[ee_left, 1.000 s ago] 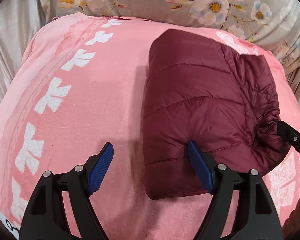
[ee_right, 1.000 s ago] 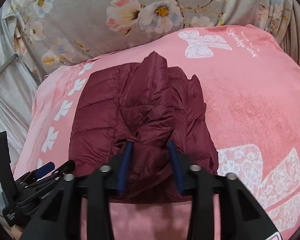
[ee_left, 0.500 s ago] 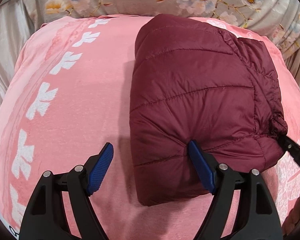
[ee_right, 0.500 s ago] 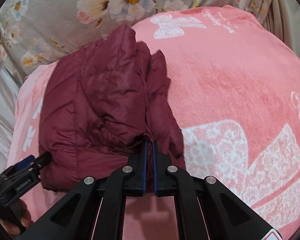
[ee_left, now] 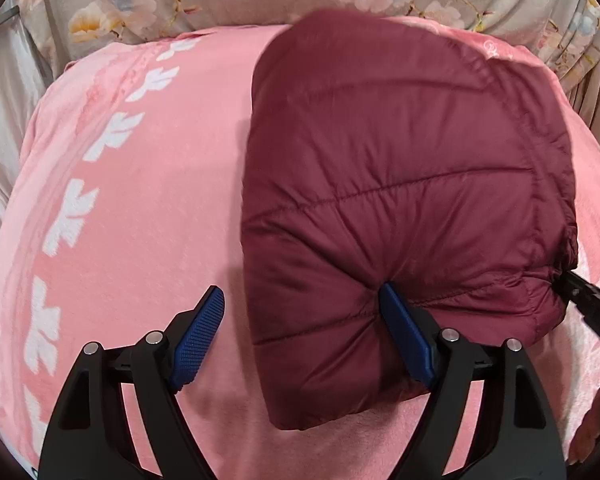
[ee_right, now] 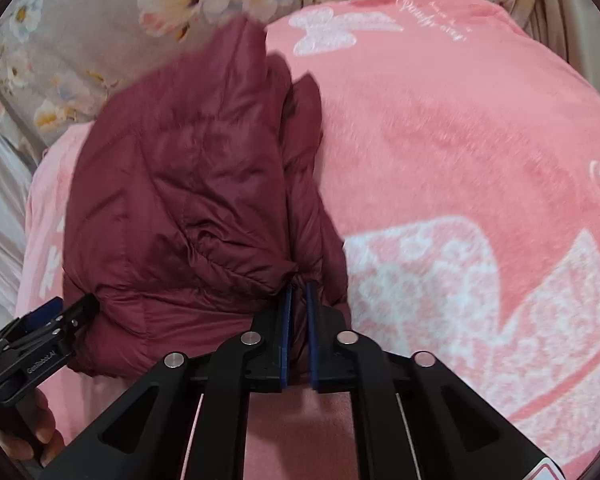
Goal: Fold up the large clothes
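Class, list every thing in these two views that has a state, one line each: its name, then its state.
Maroon quilted puffer jacket: folded into a bundle on the pink plush blanket.
Left gripper: jaws open, one blue pad dents the bundle's near edge.
Right gripper: jaws nearly closed on a fold of jacket fabric, having just eased slightly apart.

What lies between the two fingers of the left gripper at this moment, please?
In the left wrist view, bare pink blanket and the maroon jacket's near corner lie between the open left gripper's fingers.

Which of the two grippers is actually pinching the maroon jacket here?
The right gripper: its jaws clamp a fold at the jacket's near edge. The left gripper stands wide open, one finger pressing the padding.
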{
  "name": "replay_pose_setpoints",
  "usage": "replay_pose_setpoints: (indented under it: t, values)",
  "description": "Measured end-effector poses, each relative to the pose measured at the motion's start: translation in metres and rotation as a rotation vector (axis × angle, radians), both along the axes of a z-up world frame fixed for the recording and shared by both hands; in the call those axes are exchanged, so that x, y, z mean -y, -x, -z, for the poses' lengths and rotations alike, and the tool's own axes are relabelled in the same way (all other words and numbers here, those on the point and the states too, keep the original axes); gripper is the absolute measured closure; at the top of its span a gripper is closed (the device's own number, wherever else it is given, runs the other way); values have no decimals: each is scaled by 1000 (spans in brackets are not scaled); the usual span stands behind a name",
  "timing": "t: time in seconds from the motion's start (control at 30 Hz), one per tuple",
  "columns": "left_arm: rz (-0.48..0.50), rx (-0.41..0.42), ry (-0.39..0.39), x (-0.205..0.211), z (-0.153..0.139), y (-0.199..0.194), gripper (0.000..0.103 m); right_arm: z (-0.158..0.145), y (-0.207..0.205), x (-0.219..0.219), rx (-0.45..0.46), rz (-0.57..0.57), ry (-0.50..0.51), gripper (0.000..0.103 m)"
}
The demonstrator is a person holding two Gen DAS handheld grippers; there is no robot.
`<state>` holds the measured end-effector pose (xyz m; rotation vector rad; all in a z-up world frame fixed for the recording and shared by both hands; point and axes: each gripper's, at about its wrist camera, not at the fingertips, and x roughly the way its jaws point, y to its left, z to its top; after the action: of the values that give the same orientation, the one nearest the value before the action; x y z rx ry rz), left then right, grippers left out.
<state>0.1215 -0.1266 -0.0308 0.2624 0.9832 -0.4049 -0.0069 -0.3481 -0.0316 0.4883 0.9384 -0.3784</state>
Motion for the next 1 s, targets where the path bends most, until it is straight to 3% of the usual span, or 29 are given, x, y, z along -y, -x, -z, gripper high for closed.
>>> replay_pose_setpoints:
  t: [0.17, 0.33, 0.43, 0.63, 0.77, 1.0]
  values:
    - [-36, 76, 51, -1, -39, -19, 26, -61, -9, 15, 151, 48, 41, 81]
    - [-64, 148, 66, 17, -67, -49, 26, -85, -54, 29, 222, 79, 78, 72]
    - [-73, 182, 55, 33, -76, -69, 25, -79, -88, 45, 213, 111, 58, 71]
    - [-86, 163, 37, 61, -71, -103, 25, -54, -125, 61, 160, 165, 50, 71]
    - [-94, 148, 17, 77, -56, -116, 25, -34, -136, 64, 117, 154, 59, 98]
    - [-88, 132, 2, 92, -28, -125, 19, 4, -138, 65, 85, 134, 65, 100]
